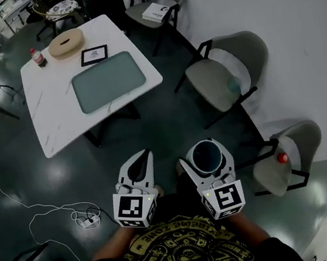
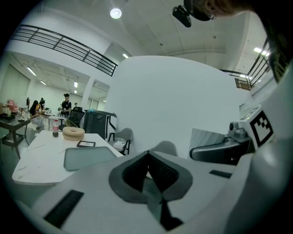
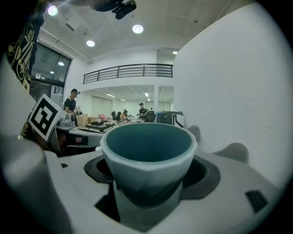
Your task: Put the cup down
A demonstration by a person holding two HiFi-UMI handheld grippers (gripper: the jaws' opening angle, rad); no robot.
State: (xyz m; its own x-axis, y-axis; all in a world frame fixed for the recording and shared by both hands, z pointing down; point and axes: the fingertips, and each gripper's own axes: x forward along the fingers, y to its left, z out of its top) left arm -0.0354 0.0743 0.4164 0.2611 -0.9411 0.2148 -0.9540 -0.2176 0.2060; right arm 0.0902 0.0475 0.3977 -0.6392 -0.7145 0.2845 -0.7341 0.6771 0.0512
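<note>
Two grippers hang well apart from the white table [image 1: 55, 110]: right gripper [image 1: 206, 157] pinches the teal cup [image 3: 147, 157] upright, left gripper [image 1: 145, 159] has jaws pressed together, empty.

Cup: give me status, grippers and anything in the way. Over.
Right gripper shut on cup, upright, empty inside. Left gripper shut, empty. Cup over floor, short of white table. Nothing seen between.

Head view: steeply down on left tool [image 1: 144, 157], right tool [image 1: 201, 155]; tabletop [image 1: 55, 110] ahead.
Left tool view: along its jaws toward tabletop [image 2: 36, 155].
Right tool view: along its jaws, cup [image 3: 149, 157] close.
Shared: tabletop, head and left views.
</note>
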